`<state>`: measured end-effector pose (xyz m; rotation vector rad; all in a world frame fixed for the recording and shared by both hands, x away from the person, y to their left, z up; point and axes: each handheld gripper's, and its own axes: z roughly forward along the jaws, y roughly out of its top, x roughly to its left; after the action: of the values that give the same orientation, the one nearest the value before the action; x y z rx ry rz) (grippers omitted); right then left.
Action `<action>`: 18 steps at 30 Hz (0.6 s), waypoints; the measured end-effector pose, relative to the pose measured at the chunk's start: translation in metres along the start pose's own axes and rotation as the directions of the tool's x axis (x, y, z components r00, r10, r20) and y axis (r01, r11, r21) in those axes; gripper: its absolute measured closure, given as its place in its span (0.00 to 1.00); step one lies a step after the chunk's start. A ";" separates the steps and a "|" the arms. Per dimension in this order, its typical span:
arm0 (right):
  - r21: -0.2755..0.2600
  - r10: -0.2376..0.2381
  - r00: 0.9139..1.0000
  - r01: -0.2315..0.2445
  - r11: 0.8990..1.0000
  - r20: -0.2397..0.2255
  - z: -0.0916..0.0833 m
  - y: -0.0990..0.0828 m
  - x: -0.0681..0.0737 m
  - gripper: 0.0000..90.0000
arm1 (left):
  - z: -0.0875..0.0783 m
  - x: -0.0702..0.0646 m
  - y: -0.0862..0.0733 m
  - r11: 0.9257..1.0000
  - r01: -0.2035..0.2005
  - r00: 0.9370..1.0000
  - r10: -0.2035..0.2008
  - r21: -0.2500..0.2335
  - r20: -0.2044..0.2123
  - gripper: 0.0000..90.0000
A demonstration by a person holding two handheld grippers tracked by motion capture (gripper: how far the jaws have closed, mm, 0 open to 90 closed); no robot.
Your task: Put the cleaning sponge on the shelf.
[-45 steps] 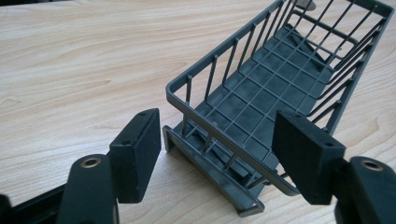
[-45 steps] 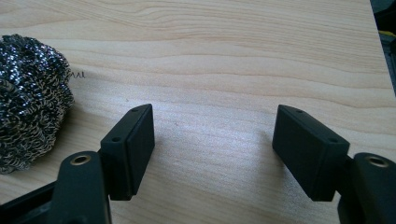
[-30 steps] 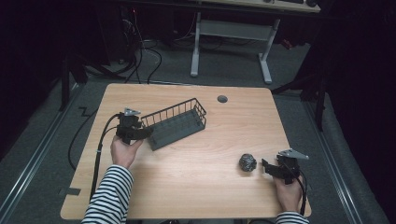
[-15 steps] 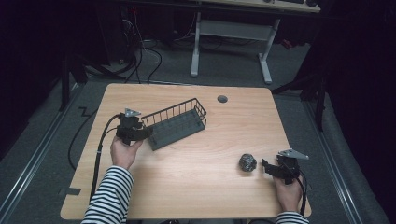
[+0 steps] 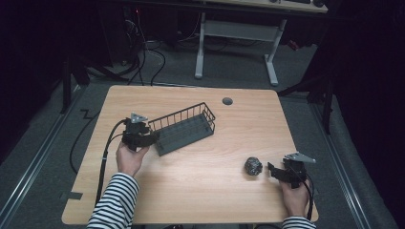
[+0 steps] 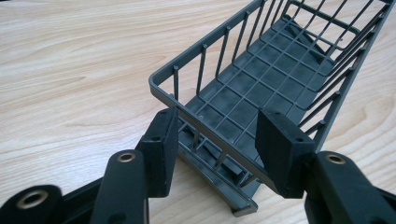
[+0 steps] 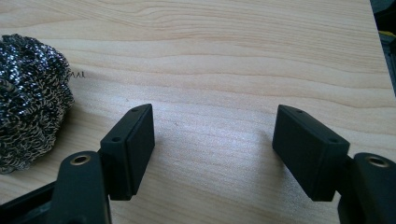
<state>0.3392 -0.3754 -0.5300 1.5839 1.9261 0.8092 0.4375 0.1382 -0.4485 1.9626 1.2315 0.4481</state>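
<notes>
On the wooden table (image 5: 200,191), a grey wire basket (image 5: 184,129) lies left of centre, its near short end pinched in the left gripper (image 5: 145,138); those jaws have just been closing and now clamp that end wall. Over by the right edge, the right gripper (image 5: 272,169) sits spread apart with nothing between its jaws, just beside a steel wool ball (image 5: 253,166), not touching it

Left gripper (image 5: 152,139) clamped, jaws just closed — right gripper (image 5: 271,169) low, level, jaws parted, nothing between.
</notes>
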 end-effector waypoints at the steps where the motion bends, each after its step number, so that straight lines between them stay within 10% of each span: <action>1: 0.000 0.000 1.000 0.000 1.000 0.000 0.000 0.000 0.000 0.33 | 0.000 -0.002 0.000 1.000 -0.005 1.000 0.005 -0.002 0.001 0.55; 18: -0.001 -0.003 1.000 0.003 1.000 0.000 0.000 0.000 0.000 0.33 | -0.005 -0.033 -0.006 0.998 -0.064 0.997 0.063 0.009 0.047 0.56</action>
<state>0.3392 -0.3758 -0.5300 1.5803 1.9275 0.8089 0.4153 0.1132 -0.4470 2.0149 1.1470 0.4255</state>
